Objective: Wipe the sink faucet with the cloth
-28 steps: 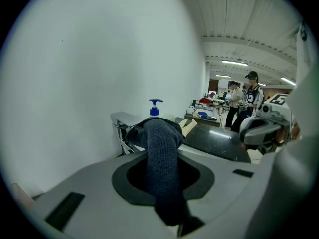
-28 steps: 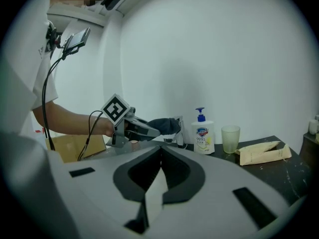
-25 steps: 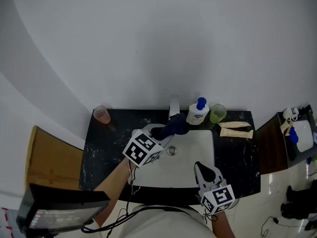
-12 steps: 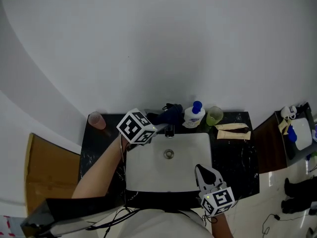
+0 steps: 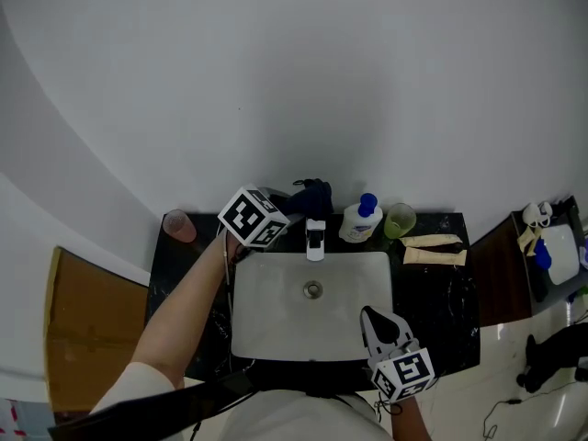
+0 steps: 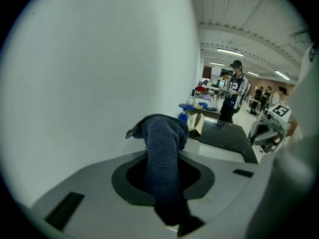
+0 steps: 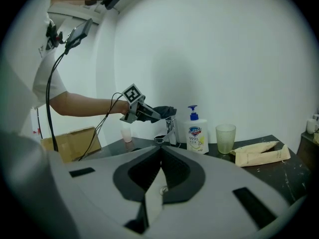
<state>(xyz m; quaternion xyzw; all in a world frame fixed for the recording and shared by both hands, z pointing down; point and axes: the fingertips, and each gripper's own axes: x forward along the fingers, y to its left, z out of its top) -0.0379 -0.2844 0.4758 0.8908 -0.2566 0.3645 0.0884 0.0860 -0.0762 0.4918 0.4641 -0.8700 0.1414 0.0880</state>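
Note:
My left gripper [image 5: 292,200] is shut on a dark blue cloth [image 5: 312,195], which bunches past the jaws [image 6: 162,143]. It holds the cloth behind and above the chrome faucet [image 5: 315,237], close to the white wall. In the right gripper view the cloth [image 7: 164,112] hangs just over the faucet [image 7: 171,131]; whether they touch I cannot tell. My right gripper [image 5: 375,324] stays low at the sink's near right corner, jaws shut with nothing between them [image 7: 158,180].
The white sink basin [image 5: 266,310] sits in a black counter [image 5: 450,310]. A soap pump bottle [image 5: 358,219], a green cup [image 5: 399,219] and tan packets [image 5: 434,250] stand right of the faucet. A pink cup [image 5: 179,225] is at the far left.
My left gripper has carried the cloth from over the basin, in front of the faucet, up and back to behind the faucet near the wall. The right gripper has stayed put.

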